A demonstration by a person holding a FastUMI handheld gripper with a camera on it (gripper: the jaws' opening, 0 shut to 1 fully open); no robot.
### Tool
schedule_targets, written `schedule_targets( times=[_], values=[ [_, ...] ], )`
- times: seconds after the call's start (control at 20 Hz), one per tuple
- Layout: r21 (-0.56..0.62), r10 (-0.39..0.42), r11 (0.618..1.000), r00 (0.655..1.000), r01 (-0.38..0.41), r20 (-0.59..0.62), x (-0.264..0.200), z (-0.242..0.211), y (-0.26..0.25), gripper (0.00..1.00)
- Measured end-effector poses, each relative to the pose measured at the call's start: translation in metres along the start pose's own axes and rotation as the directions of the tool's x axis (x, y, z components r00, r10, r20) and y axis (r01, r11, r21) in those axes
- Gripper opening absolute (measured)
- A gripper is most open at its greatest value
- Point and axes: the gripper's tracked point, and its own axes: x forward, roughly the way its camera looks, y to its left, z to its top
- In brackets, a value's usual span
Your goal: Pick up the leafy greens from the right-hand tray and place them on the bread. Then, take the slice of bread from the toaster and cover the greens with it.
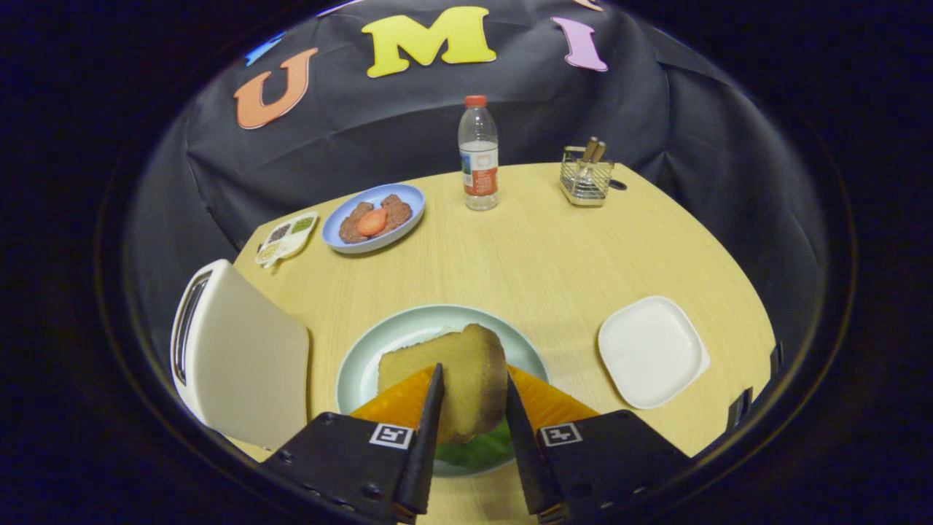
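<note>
Bread slice [466, 379] stands tilted between the fingers of the hand-held gripper [472, 408], which pinches it from both sides just above a pale green plate [379, 343]. Under the slice, between the fingers, leafy greens [477, 450] lie on that plate; whether another slice sits beneath them cannot be told. From the plate, a white toaster [233, 357] stands at nine o'clock, close to the near left edge of the wooden surface [554, 262]. A white square tray [651, 351] lies bare at three o'clock, well apart from the plate and near the right edge. At eleven o'clock a blue plate [373, 217] holds two brown patties [393, 211] with an orange-red slice [372, 222] on top; just left of it, at the surface's edge, a small divided dish [286, 237] carries dark and green bits. A clear bottle [478, 153] with a red cap stands upright at twelve o'clock by the far edge, and a wire caddy [585, 177] with wooden-handled utensils sits at one o'clock. Open wood stretches between the green plate and the far items.
</note>
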Motion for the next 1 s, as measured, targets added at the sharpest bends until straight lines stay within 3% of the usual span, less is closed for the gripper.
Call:
schedule_targets(
  times=[0.15, 0.25, 0.55, 0.7, 1.0],
  values=[
    [-0.058, -0.044, 0.997, 0.999, 0.043, -0.005, 0.005, -0.003, -0.009, 0.54],
    [-0.098, -0.05, 0.994, 0.999, 0.051, 0.01, 0.002, 0.0, -0.008, 0.64],
    [-0.224, -0.072, 0.971, 0.995, 0.086, 0.073, -0.023, 0.01, -0.009, 0.74],
    [-0.251, -0.066, 0.964, 0.992, 0.091, 0.109, -0.047, 0.014, 0.002, 0.92],
    [-0.242, -0.014, 0.968, 0.976, 0.068, 0.218, -0.107, 0.037, 0.024, 0.97]
  ],
)
